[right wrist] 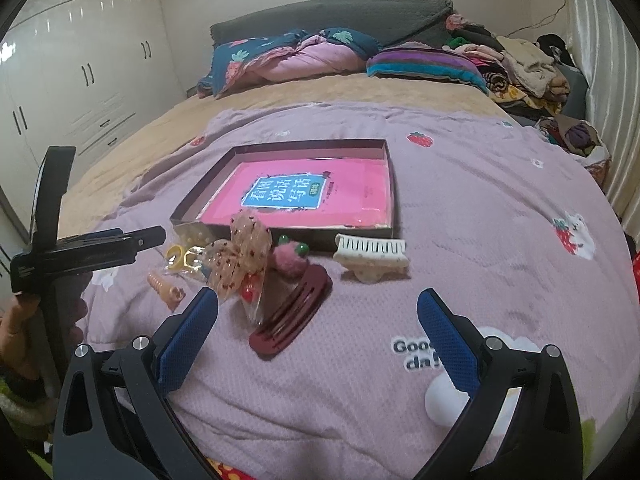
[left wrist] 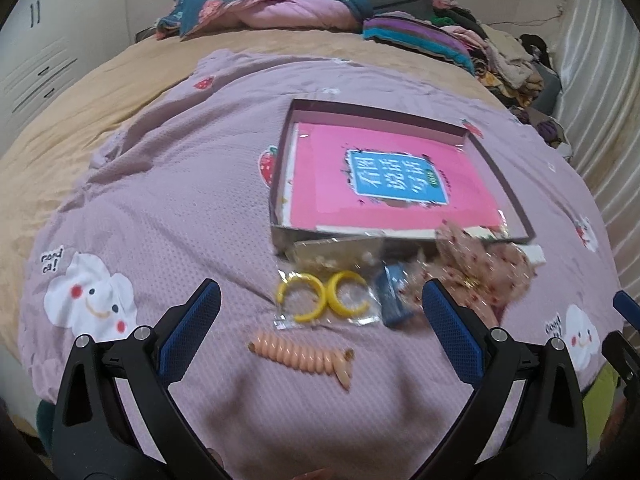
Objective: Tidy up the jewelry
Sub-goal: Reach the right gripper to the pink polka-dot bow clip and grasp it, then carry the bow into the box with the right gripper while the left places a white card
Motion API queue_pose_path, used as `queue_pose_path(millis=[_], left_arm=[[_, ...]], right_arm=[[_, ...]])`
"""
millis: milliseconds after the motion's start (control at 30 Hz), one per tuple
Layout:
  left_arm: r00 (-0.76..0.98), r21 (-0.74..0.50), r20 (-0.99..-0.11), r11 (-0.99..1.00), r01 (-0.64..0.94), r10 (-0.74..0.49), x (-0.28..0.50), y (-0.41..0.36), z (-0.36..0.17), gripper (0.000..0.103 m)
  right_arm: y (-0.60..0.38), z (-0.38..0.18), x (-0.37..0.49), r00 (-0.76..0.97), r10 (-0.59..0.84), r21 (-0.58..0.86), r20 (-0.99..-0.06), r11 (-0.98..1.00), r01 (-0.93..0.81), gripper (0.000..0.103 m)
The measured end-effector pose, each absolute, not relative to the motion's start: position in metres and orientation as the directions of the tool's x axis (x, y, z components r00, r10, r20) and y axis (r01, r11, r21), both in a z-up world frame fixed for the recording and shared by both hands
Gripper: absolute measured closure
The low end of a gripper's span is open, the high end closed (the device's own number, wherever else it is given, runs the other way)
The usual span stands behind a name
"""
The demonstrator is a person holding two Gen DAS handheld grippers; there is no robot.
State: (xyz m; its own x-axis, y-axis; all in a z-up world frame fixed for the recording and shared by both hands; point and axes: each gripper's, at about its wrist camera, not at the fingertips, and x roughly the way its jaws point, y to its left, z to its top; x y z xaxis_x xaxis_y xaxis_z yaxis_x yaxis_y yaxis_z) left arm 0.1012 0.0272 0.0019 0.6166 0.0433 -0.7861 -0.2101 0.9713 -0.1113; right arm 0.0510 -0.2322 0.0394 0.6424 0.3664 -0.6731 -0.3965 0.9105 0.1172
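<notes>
A shallow dark box (left wrist: 282,168) (right wrist: 394,192) with a pink book (left wrist: 384,176) (right wrist: 312,192) inside lies on the lilac blanket. In front of it lie bagged yellow hoop earrings (left wrist: 324,296) (right wrist: 178,258), a peach spiral hair tie (left wrist: 304,356) (right wrist: 166,288), a floral bow (left wrist: 484,272) (right wrist: 240,256), a small blue item (left wrist: 394,294), a pink pompom (right wrist: 290,258), a maroon clip (right wrist: 292,320) and a white claw clip (right wrist: 372,256). My left gripper (left wrist: 320,312) is open above the earrings and hair tie. My right gripper (right wrist: 318,320) is open by the maroon clip.
The lilac blanket (left wrist: 160,208) (right wrist: 480,240) covers a tan bed. Pillows and a quilt (right wrist: 288,60) lie at the headboard, a clothes pile (right wrist: 528,68) at the far right. White wardrobes (right wrist: 80,72) stand on the left. The left gripper (right wrist: 80,248) shows at the right view's left edge.
</notes>
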Motion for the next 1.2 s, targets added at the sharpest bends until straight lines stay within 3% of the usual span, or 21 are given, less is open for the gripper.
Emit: queue_pose_path(millis=[233, 467, 533, 600, 667, 733, 833, 1033, 1167, 1200], left_arm=[[0.530, -0.166, -0.848, 0.960, -0.224, -0.022, 0.126, 0.043, -0.026, 0.009], [0.536, -0.172, -0.844, 0.956, -0.239, -0.018, 0.127, 0.050, -0.031, 0.009], [0.544, -0.179, -0.839, 0.955, -0.236, -0.023, 0.127, 0.052, -0.030, 0.009], [0.545, -0.197, -0.838, 0.952, -0.235, -0.039, 0.128, 0.054, -0.031, 0.009], [0.546, -0.234, -0.834, 0.946, -0.225, -0.076, 0.131, 0.055, -0.033, 0.009], [0.542, -0.280, -0.830, 0.937, -0.210, -0.127, 0.135, 0.054, -0.036, 0.009], [0.536, -0.292, -0.831, 0.936, -0.196, -0.147, 0.141, 0.049, -0.040, 0.009], [0.538, -0.315, -0.828, 0.923, -0.219, -0.155, 0.154, 0.045, -0.046, 0.009], [0.539, -0.303, -0.831, 0.924, -0.232, -0.137, 0.159, 0.043, -0.048, 0.026], [0.536, -0.299, -0.833, 0.925, -0.234, -0.134, 0.159, 0.043, -0.049, 0.026]], right_arm=[[-0.212, 0.031, 0.074, 0.613, 0.393, 0.117, -0.686, 0.890, -0.440, 0.004], [-0.184, 0.020, 0.097, 0.570, 0.432, 0.129, -0.699, 0.860, -0.493, 0.006], [-0.176, 0.015, 0.105, 0.552, 0.441, 0.136, -0.708, 0.852, -0.505, 0.033], [-0.167, 0.008, 0.115, 0.511, 0.464, 0.173, -0.724, 0.839, -0.516, 0.039], [-0.160, 0.003, 0.121, 0.491, 0.469, 0.188, -0.734, 0.835, -0.517, 0.055], [-0.156, -0.002, 0.126, 0.470, 0.483, 0.209, -0.739, 0.827, -0.522, 0.078], [-0.160, 0.001, 0.127, 0.486, 0.494, 0.216, -0.721, 0.827, -0.520, 0.093], [-0.180, 0.011, 0.124, 0.528, 0.498, 0.218, -0.687, 0.836, -0.504, 0.097], [-0.193, 0.016, 0.120, 0.537, 0.508, 0.233, -0.673, 0.835, -0.498, 0.097], [-0.196, 0.018, 0.120, 0.537, 0.511, 0.237, -0.671, 0.834, -0.498, 0.097]])
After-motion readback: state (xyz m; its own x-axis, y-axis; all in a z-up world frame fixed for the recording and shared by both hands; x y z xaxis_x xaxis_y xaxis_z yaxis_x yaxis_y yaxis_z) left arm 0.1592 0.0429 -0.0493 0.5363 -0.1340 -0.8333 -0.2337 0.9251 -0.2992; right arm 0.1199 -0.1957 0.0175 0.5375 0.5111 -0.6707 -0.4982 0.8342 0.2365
